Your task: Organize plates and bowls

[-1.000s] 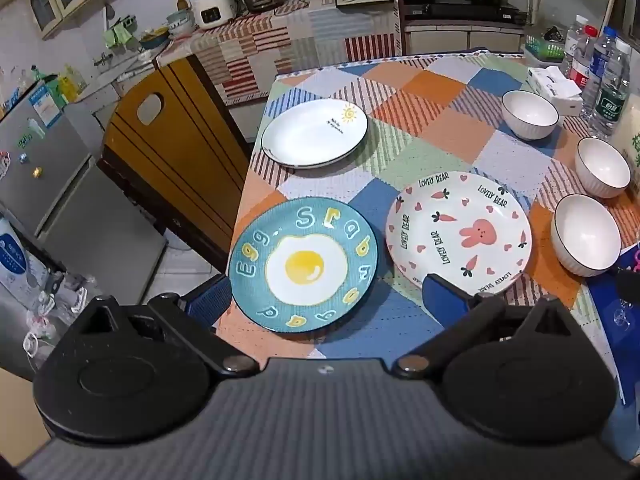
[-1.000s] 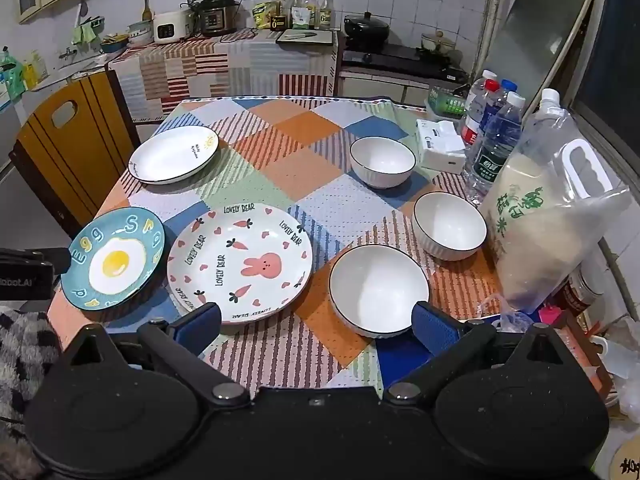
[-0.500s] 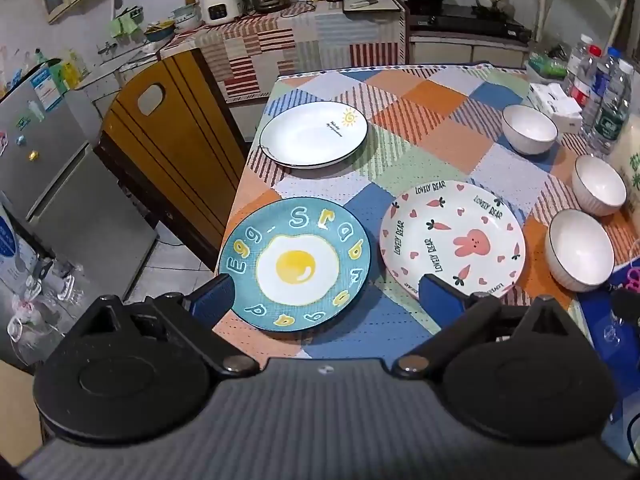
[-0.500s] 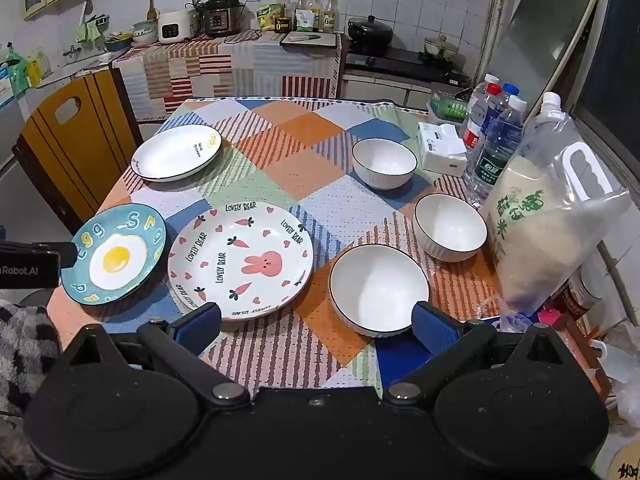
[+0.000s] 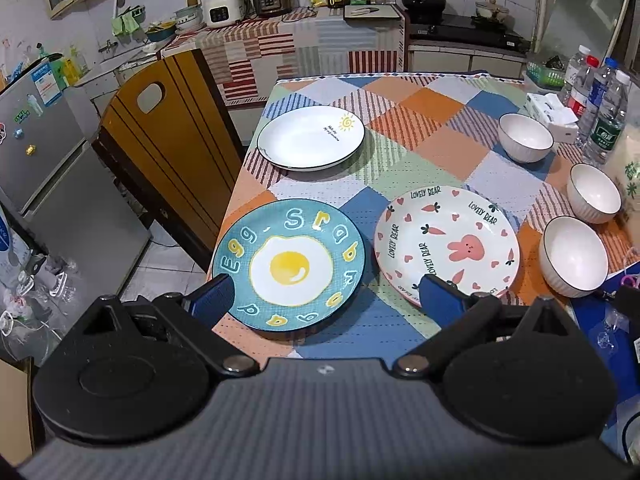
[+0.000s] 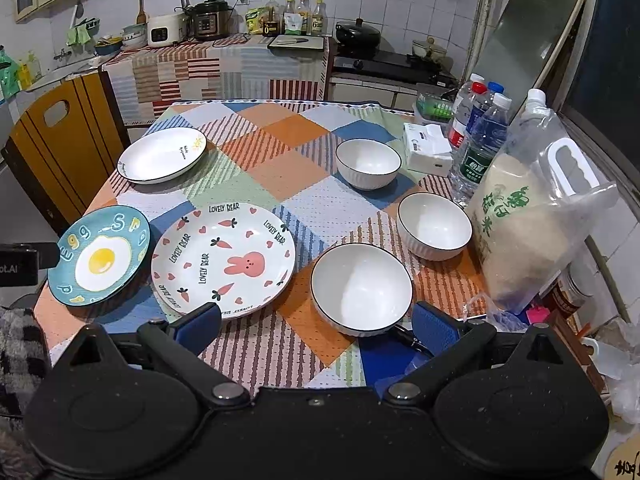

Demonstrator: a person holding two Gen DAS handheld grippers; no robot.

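1. The left gripper (image 5: 324, 300) hovered over the near edge of the table (image 5: 404, 152) with its blue fingers (image 5: 210, 294) spread wide and nothing between them.
2. Just ahead of it, between the fingers, lay the teal egg plate (image 5: 289, 264); the left finger overlapped its near-left rim in the left wrist view, though contact could not be judged.
3. Ahead and right of the left gripper lay the bunny plate (image 5: 447, 245), just beside the egg plate; the right finger covered part of its near rim.
4. Farther ahead sat the white sun plate (image 5: 311, 138), apart from the other two plates.
5. The right gripper (image 6: 318, 326) was likewise spread wide and empty, above the table's near edge.
6. Directly ahead of it stood the nearest white bowl (image 6: 362, 288), upright, close to its right finger (image 6: 434, 328).
7. Beyond and right stood a second bowl (image 6: 435, 226), and farther ahead a third bowl (image 6: 368, 163), each apart from the others.
8. At the far right stood a rice bag (image 6: 532, 216), water bottles (image 6: 482, 148) and a tissue pack (image 6: 427, 149).
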